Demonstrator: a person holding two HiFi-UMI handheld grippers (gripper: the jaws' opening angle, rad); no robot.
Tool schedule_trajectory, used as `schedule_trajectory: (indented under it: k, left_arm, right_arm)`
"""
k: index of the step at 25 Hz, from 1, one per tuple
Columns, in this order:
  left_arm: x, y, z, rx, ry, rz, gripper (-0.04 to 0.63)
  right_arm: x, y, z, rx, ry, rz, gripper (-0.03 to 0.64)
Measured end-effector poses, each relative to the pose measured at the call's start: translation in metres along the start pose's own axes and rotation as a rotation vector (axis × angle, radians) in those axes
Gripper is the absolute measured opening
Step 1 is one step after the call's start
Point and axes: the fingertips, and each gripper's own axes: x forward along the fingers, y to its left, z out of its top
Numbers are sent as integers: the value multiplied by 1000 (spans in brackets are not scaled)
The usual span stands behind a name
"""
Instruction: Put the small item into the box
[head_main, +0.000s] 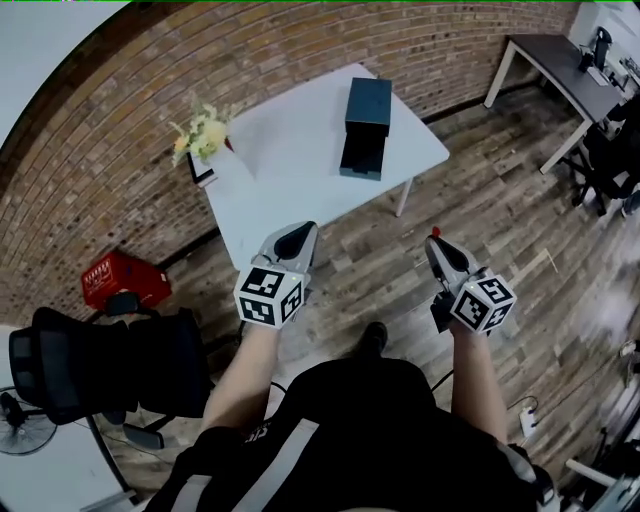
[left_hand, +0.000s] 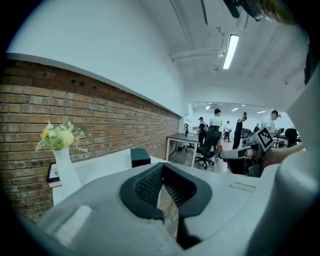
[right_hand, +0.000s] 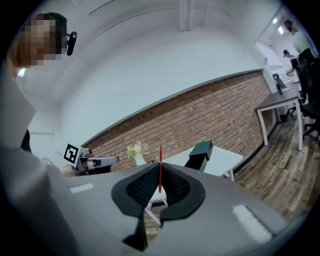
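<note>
A dark teal box (head_main: 366, 125) lies open on the white table (head_main: 290, 150), its lid tilted over the base; it also shows as the box (right_hand: 200, 152) and the box (left_hand: 140, 157). My right gripper (head_main: 437, 243) hangs over the wooden floor, short of the table, shut on a thin red item (right_hand: 160, 167) that sticks up between its jaws; its red tip (head_main: 434, 232) shows in the head view. My left gripper (head_main: 300, 232) is held near the table's front edge, jaws together with nothing between them.
A white vase of flowers (head_main: 203, 135) and a small picture frame (head_main: 200, 172) stand at the table's left. On the floor are a red crate (head_main: 120, 278), a black chair (head_main: 100, 370) and a fan (head_main: 20, 420). Another desk (head_main: 560, 60) stands far right.
</note>
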Motion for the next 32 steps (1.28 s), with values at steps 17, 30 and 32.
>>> schedule_trajectory:
  k: [17,30,32]
  left_arm:
    - [92,111,3,-106,15,49,6]
    - [203,181,48,-94,-15,-117,6]
    - [212,185,48,-96,-9,-114,6]
  right_arm:
    - [157,-45,36,-26,93,78,14]
    - [261,-76,62,-41,126,-19,14]
    - [268,-84,64,-37,136,-19,14]
